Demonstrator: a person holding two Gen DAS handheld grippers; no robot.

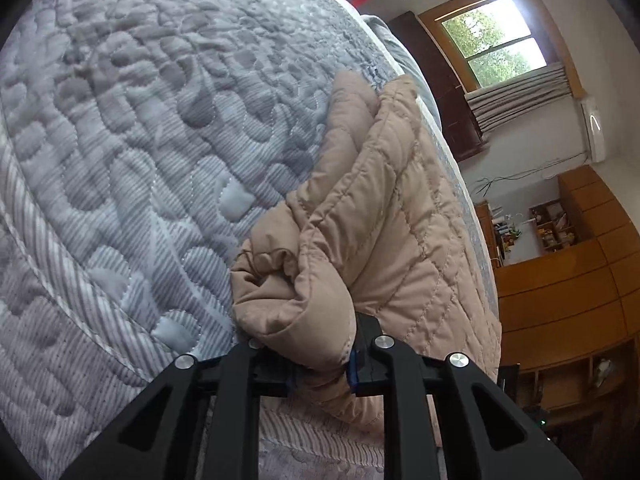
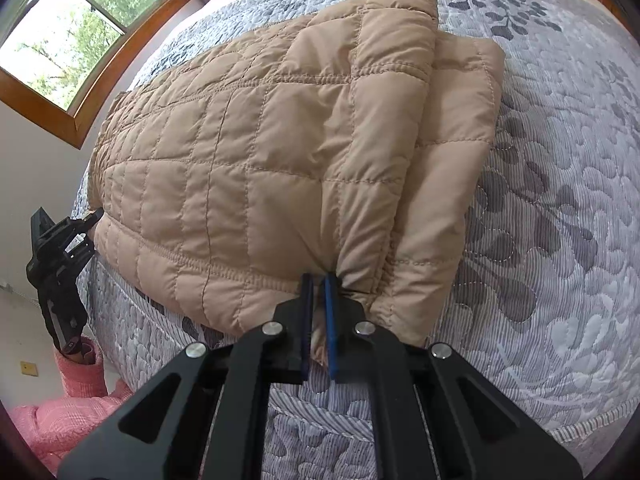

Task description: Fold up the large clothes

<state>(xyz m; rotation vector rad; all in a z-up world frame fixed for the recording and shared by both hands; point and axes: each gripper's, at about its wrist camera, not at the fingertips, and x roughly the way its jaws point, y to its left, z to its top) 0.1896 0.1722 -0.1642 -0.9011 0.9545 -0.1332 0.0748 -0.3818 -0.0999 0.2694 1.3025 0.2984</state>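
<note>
On grey quilt (image 2: pixel 560 200), folded tan jacket (image 2: pixel 260 152)

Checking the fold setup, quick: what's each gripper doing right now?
Left gripper: shut on the tan quilted jacket.
Right gripper: shut on the jacket's near edge.

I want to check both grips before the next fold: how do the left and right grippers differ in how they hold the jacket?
The left gripper clamps a thick rolled bunch of the jacket, so its pads stand apart; the right gripper pinches a thin gathered hem, pads nearly together. The left holds the corner nearer the window; the right holds the hem by the folded sleeve side. Both grip the jacket's near edge at the edge of the bed.
</note>
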